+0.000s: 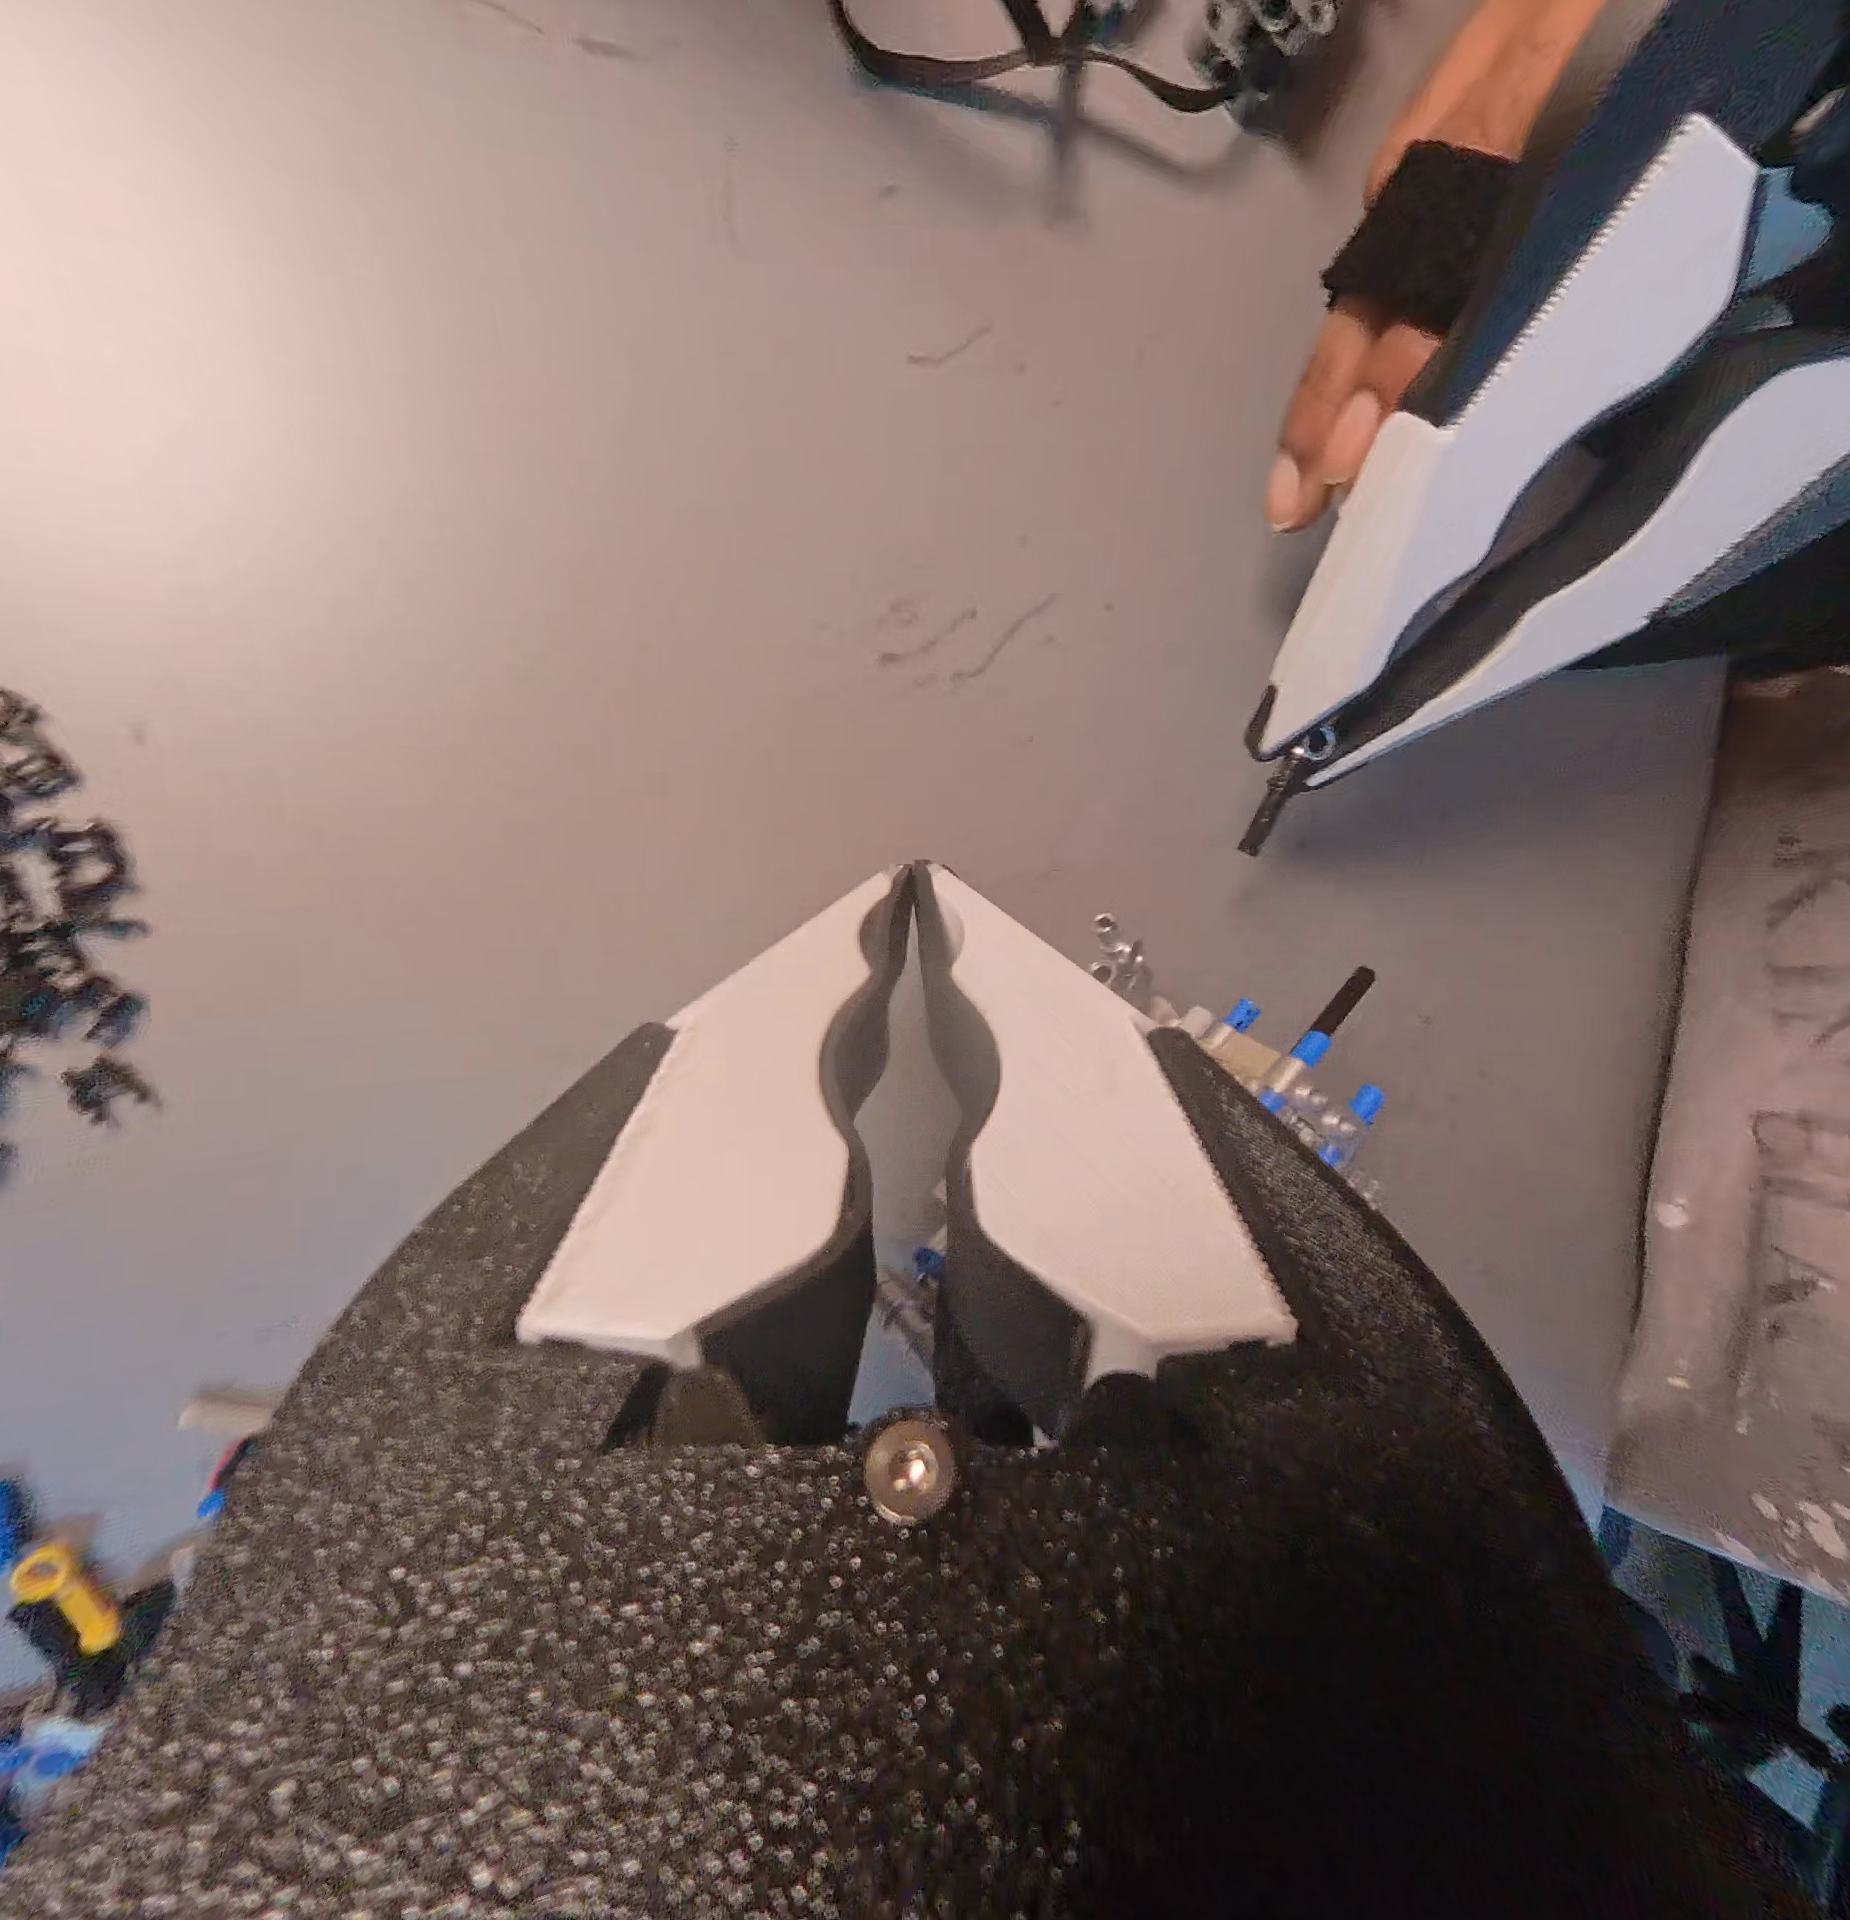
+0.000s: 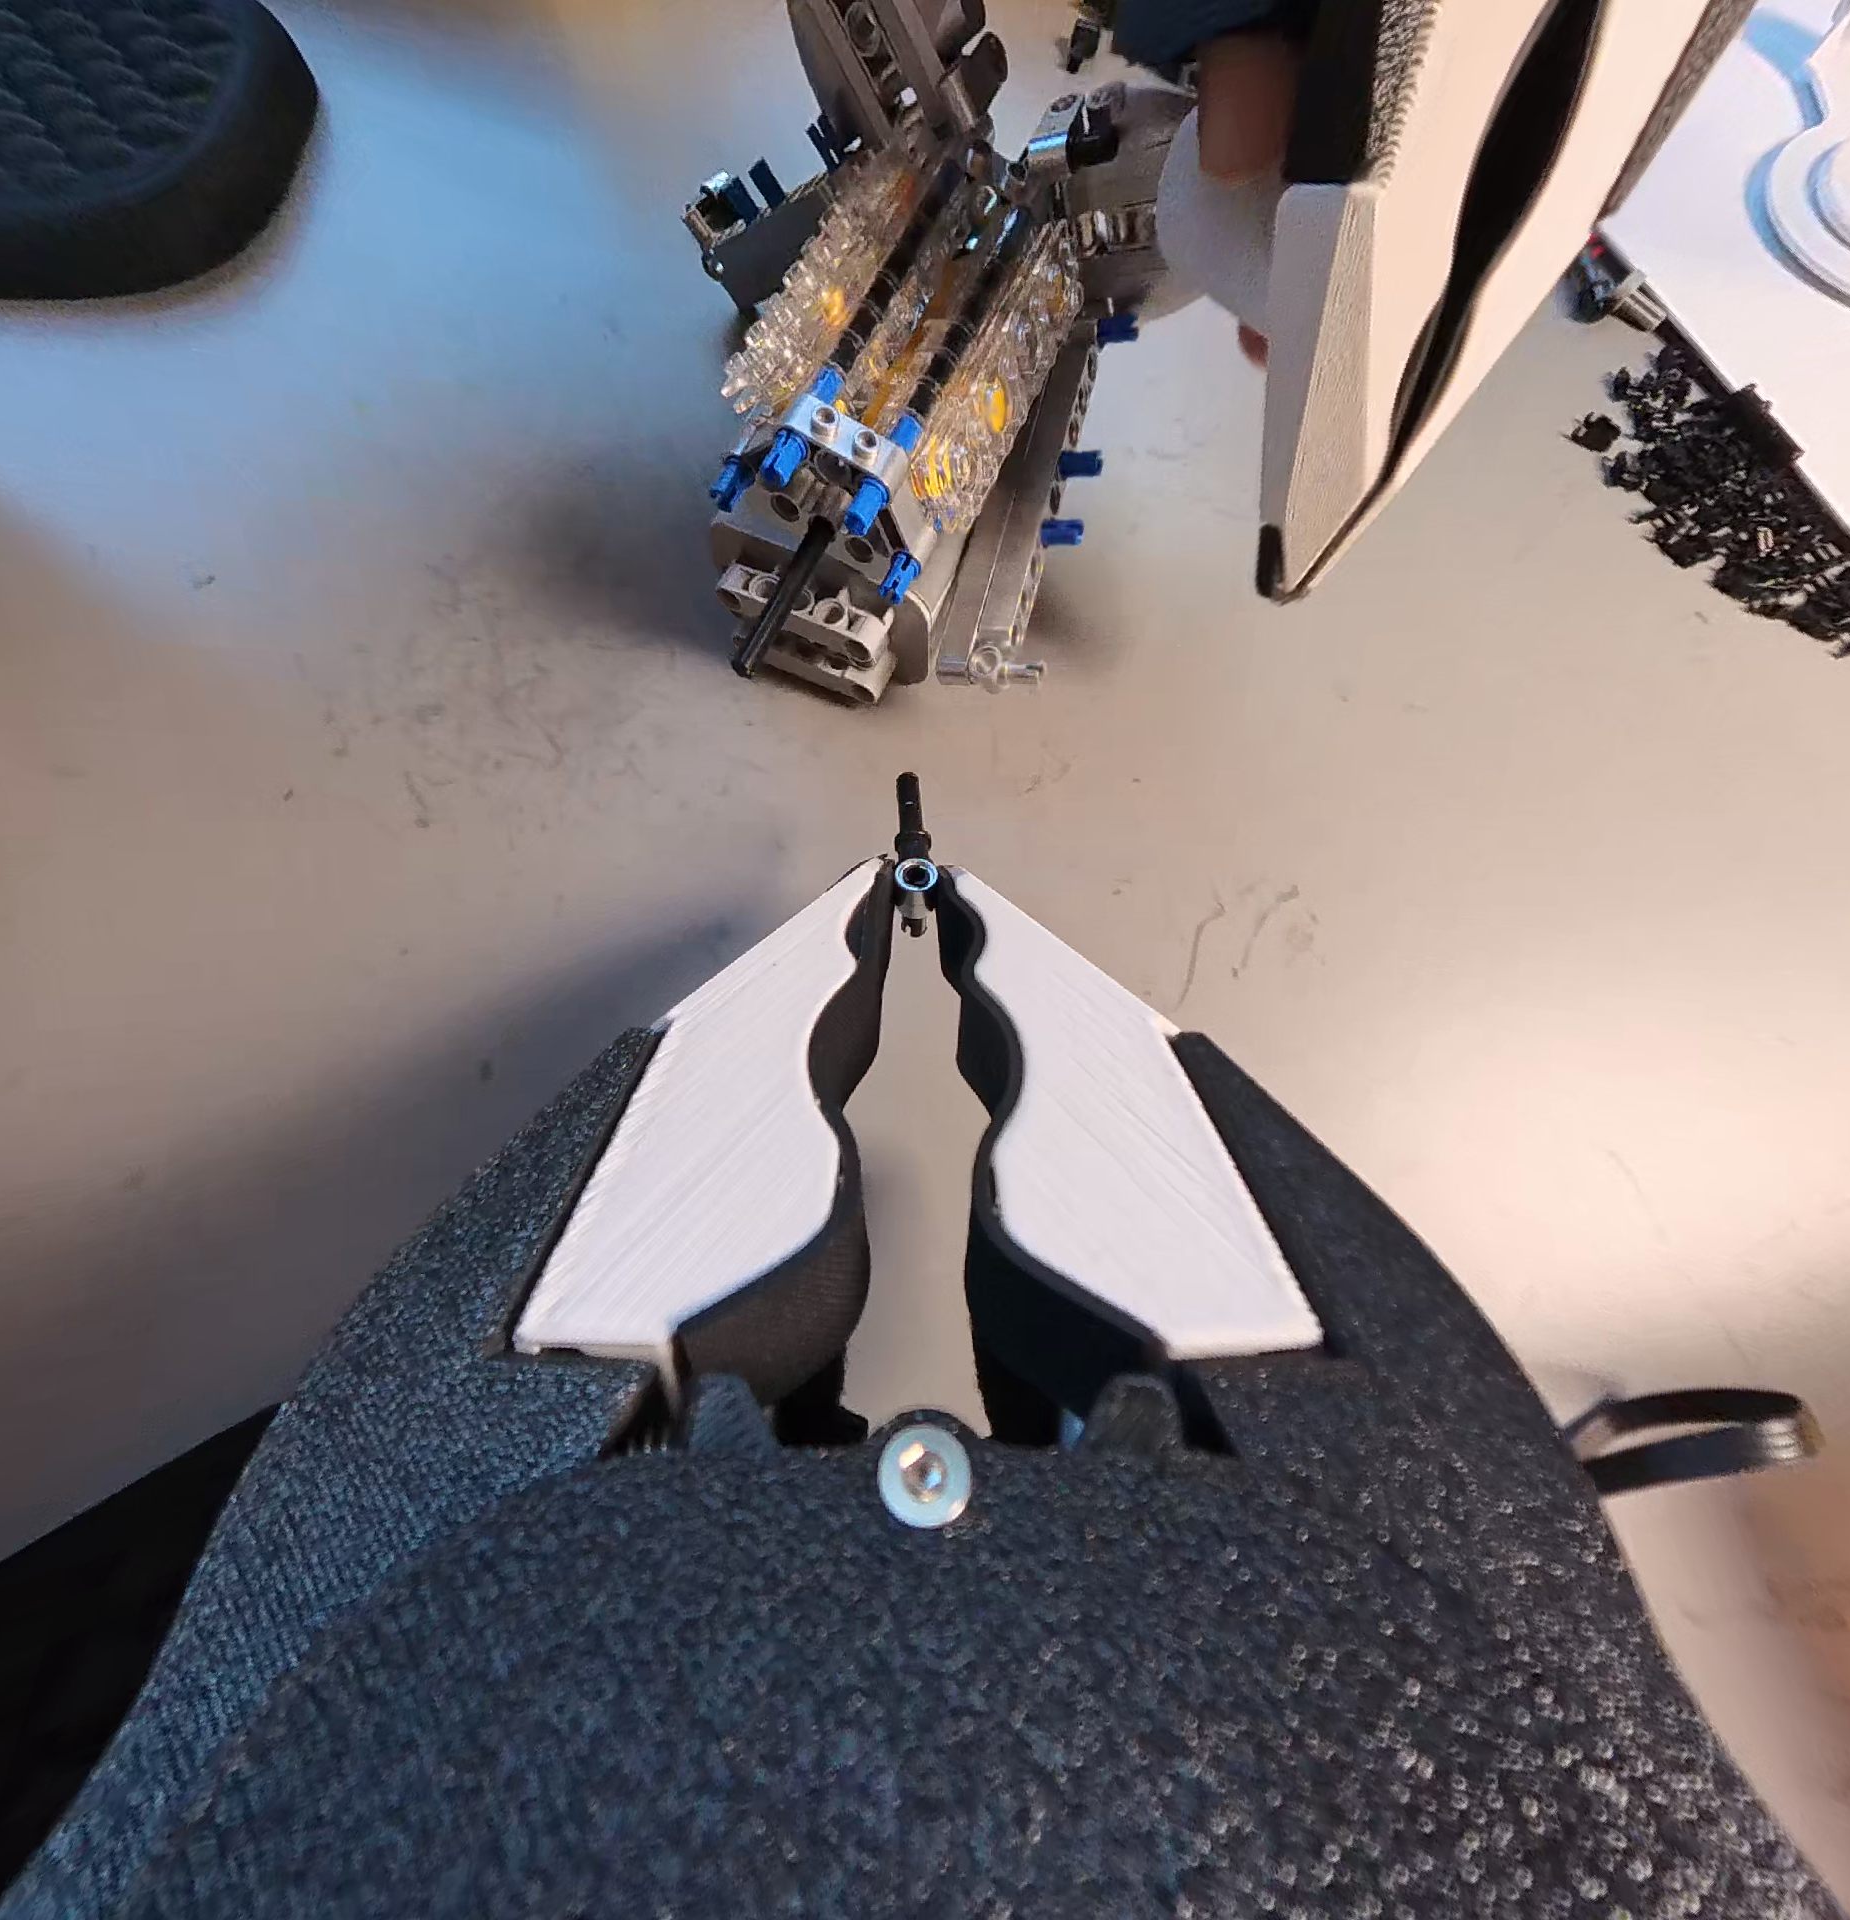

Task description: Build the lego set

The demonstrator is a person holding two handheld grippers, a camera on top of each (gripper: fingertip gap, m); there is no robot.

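Observation:
My right gripper [image 2: 916, 883] is shut on a small grey bush [image 2: 915, 878] with a thin black pin [image 2: 908, 805] sticking out forward, held above the grey table [image 2: 381, 727]. The left wrist view shows the same gripper [image 1: 1290, 753] at the upper right, with the pin [image 1: 1266, 805] hanging from its tips. A grey brick-built model [image 2: 879, 447] with clear, yellow and blue parts lies ahead of it. My left gripper [image 1: 916, 868] is shut, pads together with nothing seen between them, just above the model's end [image 1: 1274, 1049]. It also shows in the right wrist view [image 2: 1276, 582], right of the model.
A pile of small black parts [image 2: 1731, 499] lies at the right, also seen in the left wrist view [image 1: 38, 935]. A dark padded cushion [image 2: 100, 135] sits at the far left. A worn grey board [image 1: 1773, 1143], black straps [image 1: 1004, 62] and loose yellow and blue parts [image 1: 64, 1579] lie around. The left gripper's tips are roughly 9 cm from the right gripper's.

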